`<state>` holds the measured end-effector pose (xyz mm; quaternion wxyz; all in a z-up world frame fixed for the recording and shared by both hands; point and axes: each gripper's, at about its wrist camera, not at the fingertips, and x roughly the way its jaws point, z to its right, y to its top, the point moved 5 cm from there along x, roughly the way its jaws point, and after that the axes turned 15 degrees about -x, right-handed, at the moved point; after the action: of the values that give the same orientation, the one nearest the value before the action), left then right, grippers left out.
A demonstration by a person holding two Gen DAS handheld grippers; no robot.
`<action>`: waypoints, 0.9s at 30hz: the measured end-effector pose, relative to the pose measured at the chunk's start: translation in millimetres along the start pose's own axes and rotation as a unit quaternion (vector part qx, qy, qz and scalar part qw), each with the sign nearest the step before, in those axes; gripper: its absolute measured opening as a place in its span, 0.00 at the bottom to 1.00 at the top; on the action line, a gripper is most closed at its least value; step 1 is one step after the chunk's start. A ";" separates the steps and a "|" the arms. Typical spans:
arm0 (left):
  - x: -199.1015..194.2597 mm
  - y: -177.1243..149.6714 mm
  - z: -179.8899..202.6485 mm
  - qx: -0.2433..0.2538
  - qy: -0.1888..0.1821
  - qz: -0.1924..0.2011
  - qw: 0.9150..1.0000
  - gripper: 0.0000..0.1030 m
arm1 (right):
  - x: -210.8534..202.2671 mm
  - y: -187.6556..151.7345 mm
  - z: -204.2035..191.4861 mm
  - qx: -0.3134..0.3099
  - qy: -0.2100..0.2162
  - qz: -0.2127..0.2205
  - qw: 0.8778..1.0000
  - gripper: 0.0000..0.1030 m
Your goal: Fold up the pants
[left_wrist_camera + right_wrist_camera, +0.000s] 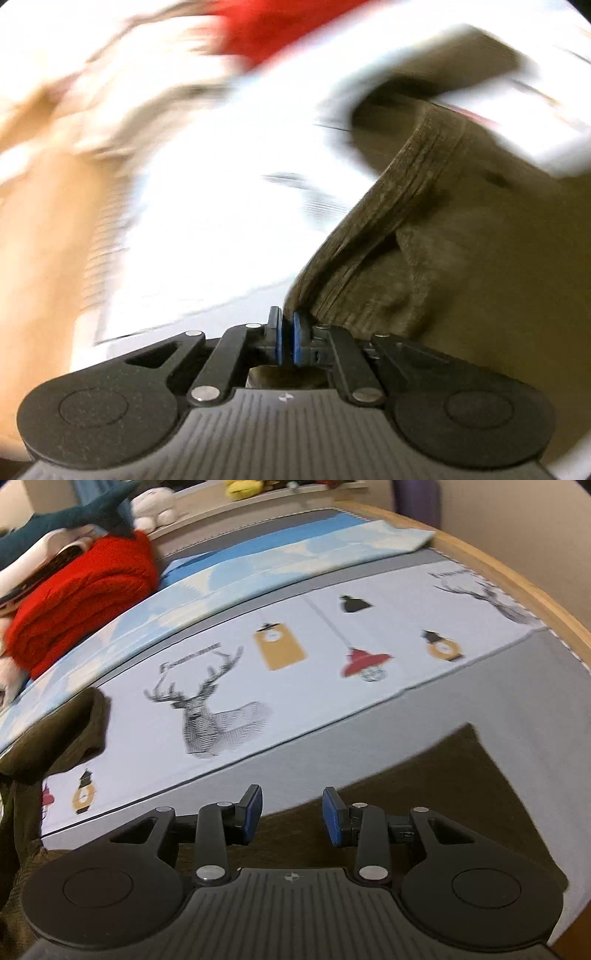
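The olive-brown pants (461, 240) hang to the right in the blurred left wrist view. My left gripper (287, 334) is shut on their ribbed hem edge, which runs up from the blue pads. In the right wrist view the pants (424, 794) lie flat on the bed under my right gripper (291, 818), which is open and empty just above the cloth. Another part of the pants (55, 734) is lifted at the left edge.
The bed sheet (295, 701) has deer and lantern prints. A folded red knit (81, 598) and plush toys (74, 517) lie at the far left. A blue-white blanket (295, 554) lies behind. The wooden bed frame (535, 594) curves along the right.
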<state>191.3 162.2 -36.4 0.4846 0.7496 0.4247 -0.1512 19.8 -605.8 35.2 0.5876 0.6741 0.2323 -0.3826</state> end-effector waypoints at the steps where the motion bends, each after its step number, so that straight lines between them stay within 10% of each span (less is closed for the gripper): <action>1: 6.9 7.6 -16.1 -0.026 0.045 0.005 0.999 0.09 | 2.7 3.4 -7.3 -0.006 0.003 0.000 1.000 0.37; 4: 21.0 19.8 -43.0 -0.113 0.079 -0.013 0.990 0.27 | 11.3 11.4 -31.6 -0.030 0.014 0.000 0.999 0.37; 11: -21.1 64.0 7.3 -0.169 -0.060 0.055 0.982 0.39 | 25.8 29.7 -95.3 -0.066 0.054 0.011 0.996 0.37; 17: -17.0 69.5 80.2 -0.196 -0.240 -0.041 0.950 0.35 | 42.5 49.9 -146.2 -0.043 0.115 0.030 0.992 0.13; 24: 2.6 70.8 123.1 -0.248 -0.287 -0.127 0.917 0.35 | 81.9 75.4 -194.9 0.000 0.170 0.044 0.984 0.14; 27: 15.4 75.4 136.9 -0.250 -0.284 -0.139 0.915 0.35 | 105.5 84.1 -214.6 -0.008 0.184 0.039 0.982 0.22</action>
<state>284.8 39.9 -67.5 0.7306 0.4628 0.3931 -0.3123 199.3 -429.0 7.3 0.5548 0.7365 0.3130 -0.2274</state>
